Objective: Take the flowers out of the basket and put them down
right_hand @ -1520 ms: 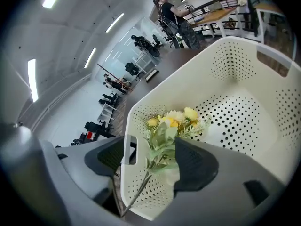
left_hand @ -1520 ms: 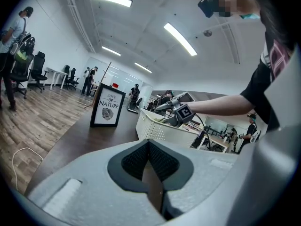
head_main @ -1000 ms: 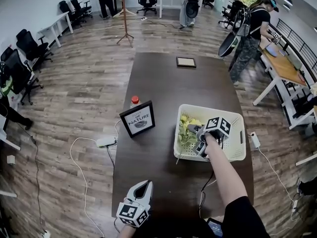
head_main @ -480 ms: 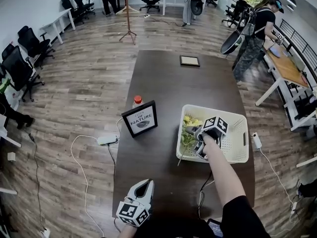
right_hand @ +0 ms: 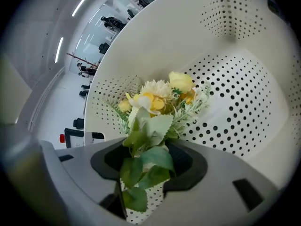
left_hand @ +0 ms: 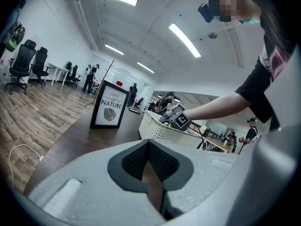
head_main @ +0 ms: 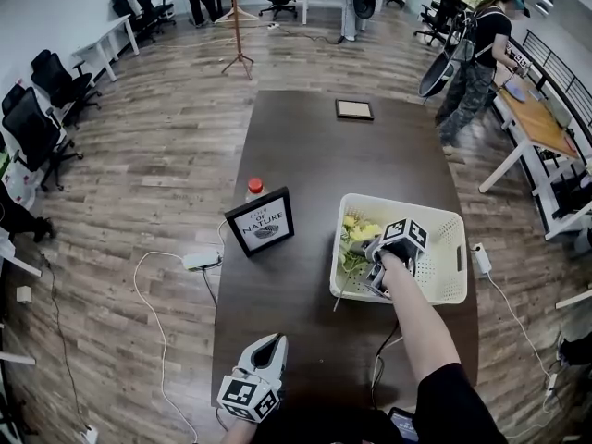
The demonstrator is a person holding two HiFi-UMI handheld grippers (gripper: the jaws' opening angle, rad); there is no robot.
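The right gripper (right_hand: pixel 141 175) has just been closing and now pinches the flowers (right_hand: pixel 157 95) by their leaves, low in the basket (head_main: pixel 446 280) — a soft hold. Lifted fast, they could slip free or drag the basket along. The left gripper (head_main: pixel 269 344) hovers apart — jaws together, empty.

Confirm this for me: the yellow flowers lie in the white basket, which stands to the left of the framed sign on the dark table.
Wrong on one point: the head view shows the white basket to the right of the framed sign, not the left. The yellow flowers do lie in it, on the dark table.
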